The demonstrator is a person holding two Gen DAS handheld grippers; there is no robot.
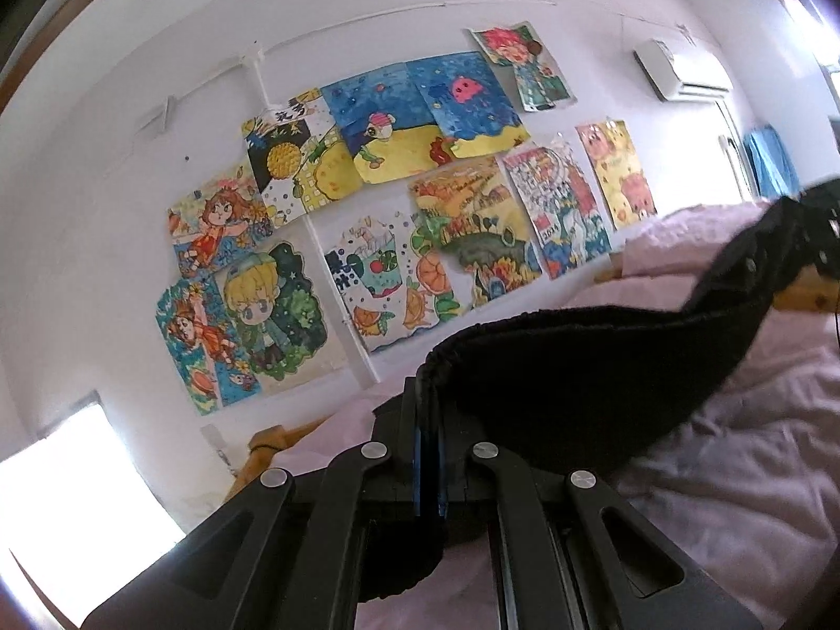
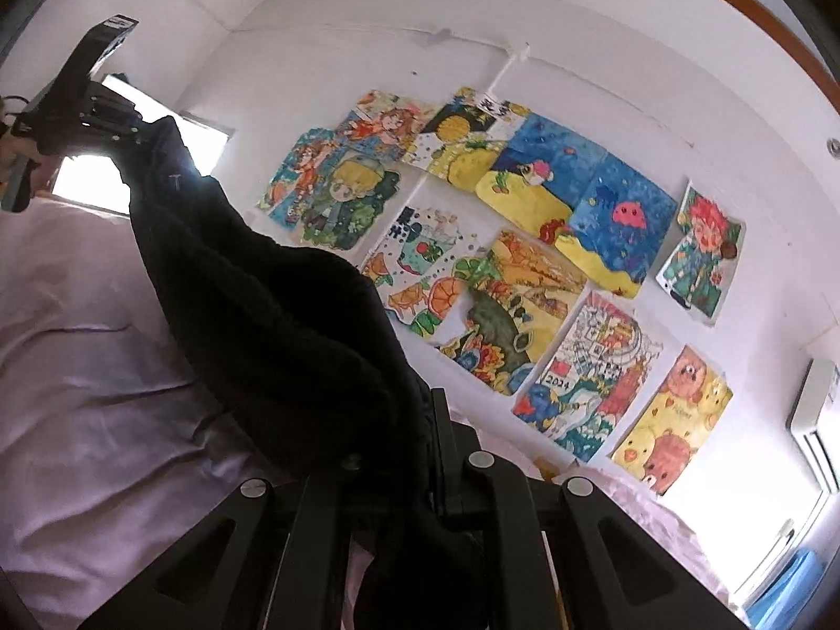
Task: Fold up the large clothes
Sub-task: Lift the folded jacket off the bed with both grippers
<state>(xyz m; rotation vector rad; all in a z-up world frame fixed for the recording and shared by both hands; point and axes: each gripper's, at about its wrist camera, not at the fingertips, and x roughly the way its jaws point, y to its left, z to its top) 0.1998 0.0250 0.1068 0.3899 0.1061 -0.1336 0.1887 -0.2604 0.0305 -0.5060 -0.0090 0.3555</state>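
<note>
both the left gripper and right gripper are clenched on the black garment, stretched mid-frame over the pink bedding.

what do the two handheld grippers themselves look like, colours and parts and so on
Both are matte black. The left gripper has flat linkage bars with slotted cut-outs, round silver pivot pins, and blue pads between its fingers. The right gripper has the same black slotted bars and silver pins; its pad colour is hidden. Seen from the right wrist, the left unit is a boxy black body bearing a small white label.
</note>
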